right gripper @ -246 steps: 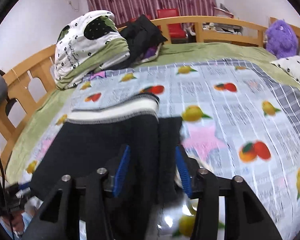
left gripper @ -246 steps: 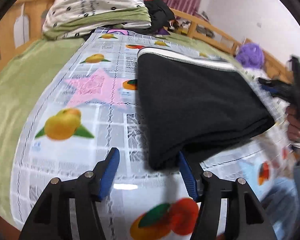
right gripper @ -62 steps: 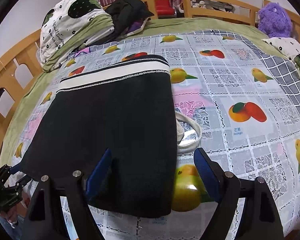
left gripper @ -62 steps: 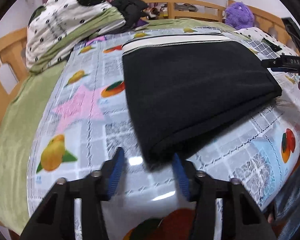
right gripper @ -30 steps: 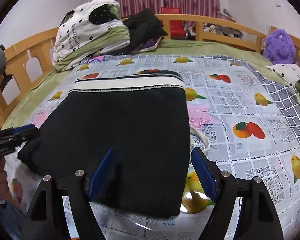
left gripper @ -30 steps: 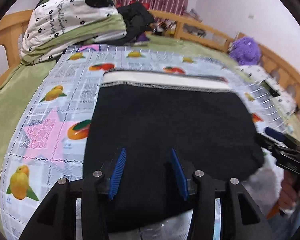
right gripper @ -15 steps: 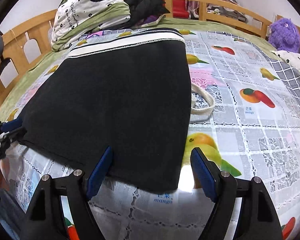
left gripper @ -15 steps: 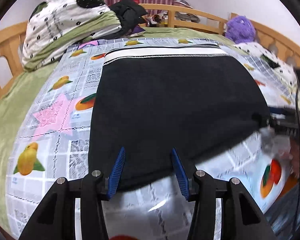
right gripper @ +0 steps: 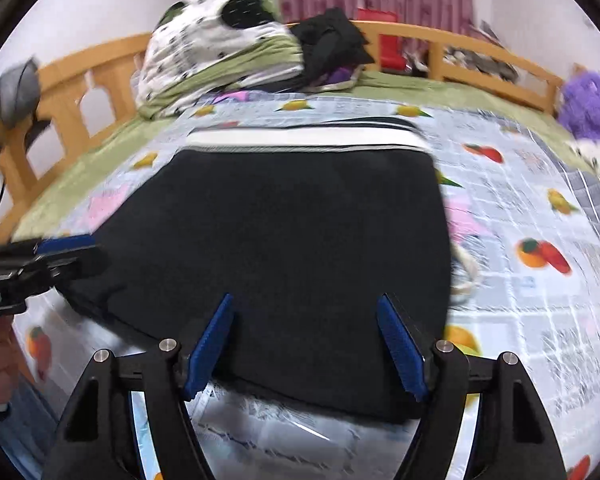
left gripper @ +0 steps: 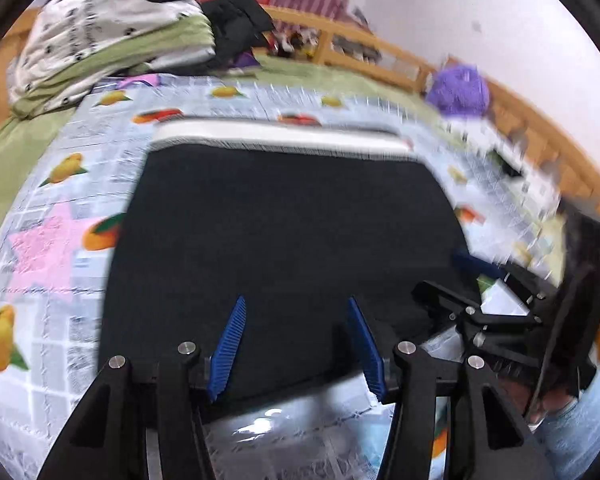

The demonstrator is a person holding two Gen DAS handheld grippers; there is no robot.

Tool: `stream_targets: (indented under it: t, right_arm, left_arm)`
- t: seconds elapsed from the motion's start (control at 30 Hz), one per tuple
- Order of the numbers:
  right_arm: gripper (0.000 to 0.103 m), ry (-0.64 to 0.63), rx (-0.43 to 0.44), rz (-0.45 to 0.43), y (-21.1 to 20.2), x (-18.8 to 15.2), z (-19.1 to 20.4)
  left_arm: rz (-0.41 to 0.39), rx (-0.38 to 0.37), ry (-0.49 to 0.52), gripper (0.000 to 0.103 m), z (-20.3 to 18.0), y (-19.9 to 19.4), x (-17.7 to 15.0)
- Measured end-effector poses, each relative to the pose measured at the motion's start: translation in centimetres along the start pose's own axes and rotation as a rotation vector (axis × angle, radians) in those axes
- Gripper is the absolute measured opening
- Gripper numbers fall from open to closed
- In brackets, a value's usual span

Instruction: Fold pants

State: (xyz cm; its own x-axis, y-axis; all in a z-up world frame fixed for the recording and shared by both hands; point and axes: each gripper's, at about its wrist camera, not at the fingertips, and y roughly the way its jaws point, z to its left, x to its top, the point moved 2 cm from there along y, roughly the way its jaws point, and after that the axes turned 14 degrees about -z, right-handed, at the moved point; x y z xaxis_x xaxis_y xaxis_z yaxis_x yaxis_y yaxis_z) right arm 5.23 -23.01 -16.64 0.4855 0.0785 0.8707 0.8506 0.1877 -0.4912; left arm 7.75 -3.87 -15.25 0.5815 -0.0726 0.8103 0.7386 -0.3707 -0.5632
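Black pants (left gripper: 284,236), one folded pile, lie mid-cloth (left gripper: 52,200). Two grippers, left (left gripper: 296,336) and right (right gripper: 306,340), hover over its near edge, fingers spread, gripping nothing; bare cloth surrounds.

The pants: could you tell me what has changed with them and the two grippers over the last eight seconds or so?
The left gripper let go of the near corner it was lifting, and the right gripper came off the fabric; both now hover open above the near edge. The pants, then half draped, now lie as a flat folded rectangle. The fruit-print cloth and bedding pile stayed put.
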Motion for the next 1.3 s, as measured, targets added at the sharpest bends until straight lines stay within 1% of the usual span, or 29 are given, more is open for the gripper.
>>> stream_targets:
  t: [0.07,0.13,0.2,0.3,0.33,0.4,0.47,0.57,0.63,0.73,0.83,0.87,0.9,0.97,1.0,1.03,1.07,1.1,1.13,1.17,1.2,1.23,1.27,1.3]
  right_arm:
    - [0.076,-0.129,-0.025,-0.021,0.2,-0.7,1.2]
    - [0.076,-0.167,-0.016,-0.017,-0.2,-1.3,1.2]
    - [0.074,-0.175,-0.019,-0.004,-0.8,-1.7,0.2]
    - [0.074,-0.185,-0.072,0.035,-1.2,-2.3,-1.4]
    - [0.074,-0.178,-0.075,0.045,-1.3,-2.3,-1.7]
    - [0.074,-0.159,-0.067,0.066,-1.4,-1.9,-2.3]
    - [0.072,-0.154,-0.063,0.063,-1.5,-0.8,-2.8]
    - [0.072,-0.073,-0.064,-0.019,-1.9,2.2,-4.1]
    - [0.072,0.010,-0.067,-0.054,-1.1,4.3,-5.1]
    - [0.072,0.058,-0.105,-0.080,1.5,6.9,-5.5]
    - [0.072,0.049,-0.126,-0.098,4.3,9.4,-5.3]
    - [0.072,0.034,-0.118,-0.105,5.5,10.6,-5.0]
    - [0.072,0.009,-0.105,-0.115,6.6,11.5,-4.7]
    - [0.072,-0.008,-0.110,-0.132,7.9,12.3,-4.3]
    - [0.072,0.004,-0.118,-0.123,9.4,12.4,-4.4]
    - [0.072,0.013,-0.119,-0.104,10.3,12.4,-4.5]
    - [0.072,0.019,-0.113,-0.065,11.9,12.1,-4.7]
    - [0.071,0.008,-0.135,-0.010,13.9,11.4,-5.1]
    - [0.071,0.001,-0.156,0.061,15.7,10.7,-5.7]
    - [0.071,0.020,-0.143,0.083,16.3,10.6,-6.1]
    - [0.069,0.080,-0.120,0.062,16.0,11.0,-7.1]
    - [0.069,0.088,-0.156,0.052,15.8,11.1,-7.7]
    - [0.070,0.087,-0.171,0.062,16.0,10.9,-8.1]
    - [0.070,0.115,-0.152,0.072,16.2,10.7,-8.6]
  left_arm:
    - [0.002,0.042,0.106,0.051,-1.1,0.7,-0.7]
    - [-0.009,0.067,0.212,0.051,-1.9,0.3,-1.6]
    - [-0.005,0.086,0.244,0.051,-1.7,-0.4,-2.3]
    - [0.003,0.101,0.257,0.052,-0.6,-1.5,-3.0]
    - [0.010,0.109,0.254,0.054,-0.2,-1.7,-3.0]
    - [0.030,0.106,0.233,0.055,0.8,-2.4,-2.5]
    - [-0.001,0.124,0.190,0.055,1.9,-3.2,-1.0]
    - [-0.087,0.141,0.107,0.055,3.3,-3.5,2.5]
    - [-0.101,0.131,0.066,0.055,4.0,-2.3,4.4]
    - [-0.108,0.124,0.029,0.055,4.4,0.3,7.1]
    - [-0.098,0.124,-0.004,0.055,4.9,3.6,9.9]
    - [-0.107,0.127,-0.021,0.055,5.2,4.7,10.9]
    - [-0.116,0.133,-0.030,0.055,5.5,5.7,11.6]
    - [-0.122,0.149,-0.030,0.055,5.7,7.8,12.3]
    - [-0.115,0.159,-0.022,0.055,5.8,8.7,12.5]
    - [-0.091,0.184,0.002,0.055,6.1,10.3,12.5]
    - [-0.061,0.212,0.034,0.055,6.5,11.7,12.2]
    - [-0.032,0.241,0.057,0.055,7.0,12.7,11.8]
    - [0.000,0.275,0.067,0.059,7.9,13.8,11.3]
    - [0.006,0.261,0.031,0.062,9.1,14.3,11.0]
    - [-0.004,0.239,-0.011,0.062,9.7,13.9,11.1]
    - [-0.007,0.234,-0.038,0.062,10.2,13.6,11.2]
    - [-0.007,0.249,-0.041,0.063,10.5,13.3,11.3]
    - [-0.004,0.258,-0.037,0.063,10.8,13.3,11.3]
